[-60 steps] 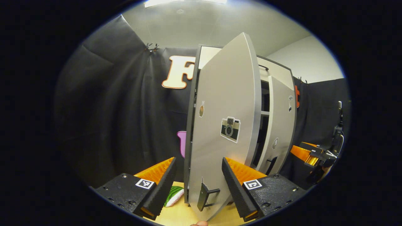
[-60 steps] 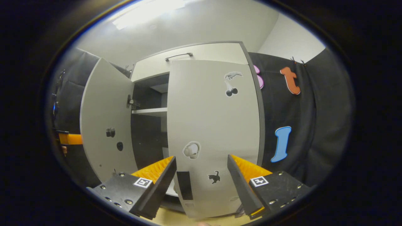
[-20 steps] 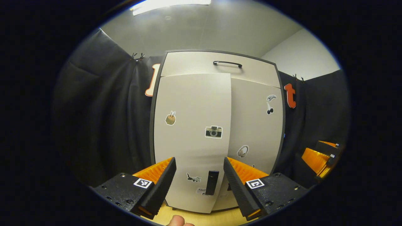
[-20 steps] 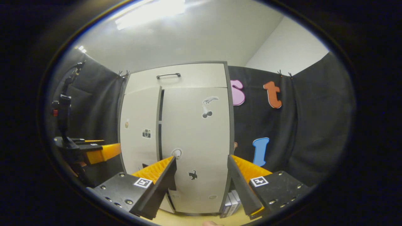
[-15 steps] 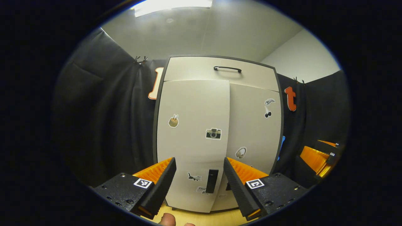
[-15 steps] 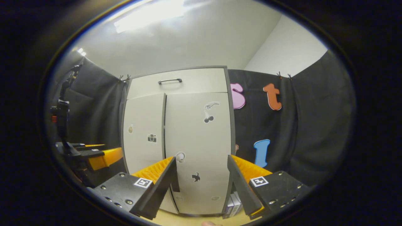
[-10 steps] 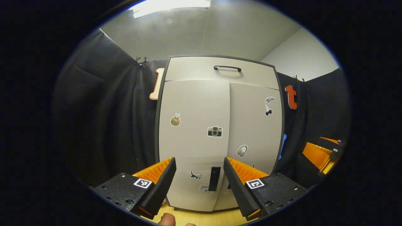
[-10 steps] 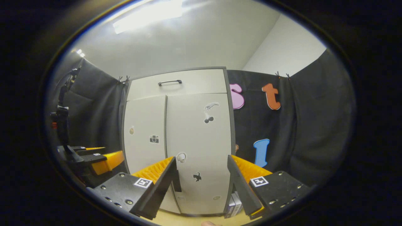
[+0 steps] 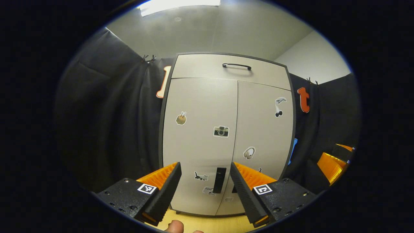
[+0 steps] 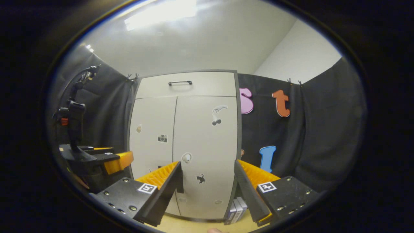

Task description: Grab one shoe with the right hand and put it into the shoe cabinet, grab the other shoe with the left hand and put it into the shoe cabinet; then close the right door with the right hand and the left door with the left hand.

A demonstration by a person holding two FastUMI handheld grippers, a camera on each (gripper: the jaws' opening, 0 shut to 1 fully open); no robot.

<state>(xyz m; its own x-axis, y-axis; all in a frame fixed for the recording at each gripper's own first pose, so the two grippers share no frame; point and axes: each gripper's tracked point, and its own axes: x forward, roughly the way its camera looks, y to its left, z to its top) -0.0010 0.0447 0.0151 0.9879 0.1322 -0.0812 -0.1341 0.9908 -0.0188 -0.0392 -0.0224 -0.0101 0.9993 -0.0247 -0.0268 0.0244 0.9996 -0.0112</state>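
now we see the tall pale grey shoe cabinet with dark edging (image 9: 226,136) standing on the light wooden table (image 9: 207,223), against the black cloth wall. its left door (image 9: 199,139) and right door (image 9: 263,142) both lie flush and shut, so the shoes are hidden from us. small stickers dot the doors, among them a camera sticker (image 9: 221,131), and a black handle (image 9: 219,180) sits low near the seam. a black bar handle (image 9: 236,66) sits on the top panel. our left gripper (image 9: 204,184) hangs in front of the left door, fingers spread apart and holding nothing. our right gripper (image 10: 207,184) faces the right door (image 10: 205,155), fingers likewise spread and empty. in the right gripper view, some small boxes (image 10: 235,212) stand beside the cabinet's lower right corner.
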